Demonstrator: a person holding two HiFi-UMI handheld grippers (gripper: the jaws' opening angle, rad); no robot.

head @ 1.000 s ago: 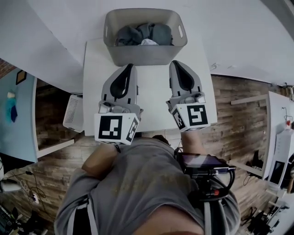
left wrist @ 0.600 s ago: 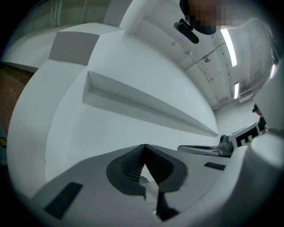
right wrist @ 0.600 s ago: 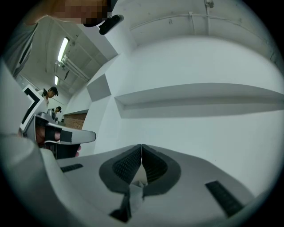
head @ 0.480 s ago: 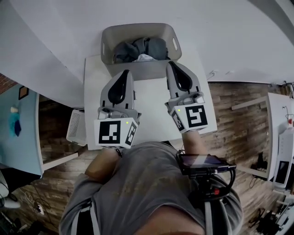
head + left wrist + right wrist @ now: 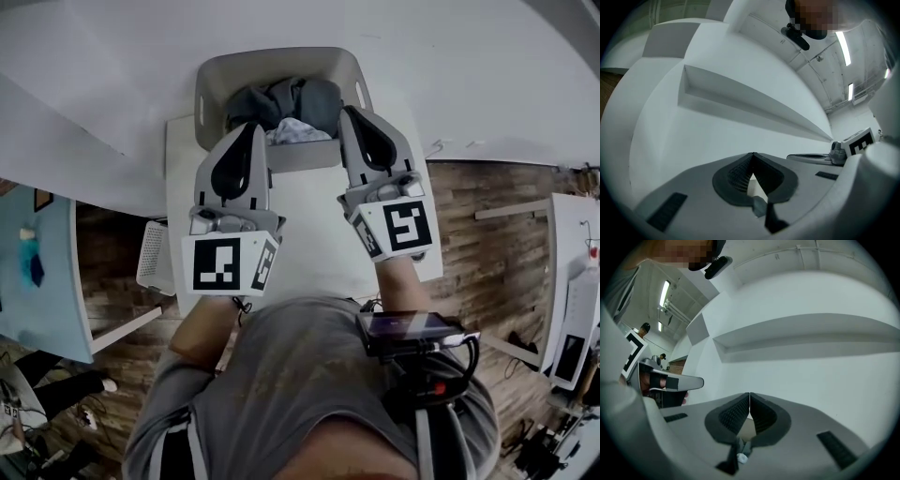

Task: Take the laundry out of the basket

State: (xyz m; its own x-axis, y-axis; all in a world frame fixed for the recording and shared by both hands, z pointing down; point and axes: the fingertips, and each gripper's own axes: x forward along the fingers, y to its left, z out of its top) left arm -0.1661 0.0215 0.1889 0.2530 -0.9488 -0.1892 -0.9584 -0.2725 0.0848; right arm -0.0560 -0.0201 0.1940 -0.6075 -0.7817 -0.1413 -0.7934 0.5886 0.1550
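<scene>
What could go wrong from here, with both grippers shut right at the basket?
1. The left gripper and right gripper are both shut and empty. Unless they open first, they will likely just poke the laundry down.
2. Their tips hang by the near rim of the basket, so a low approach could shove it along the table.
3. The clothes lie bunched together, so one pull may drag several out.

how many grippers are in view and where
2. The left gripper points at the left side of the basket's near wall, and the right gripper points at the right side. Both are shut and empty. None seems hidden.
</scene>
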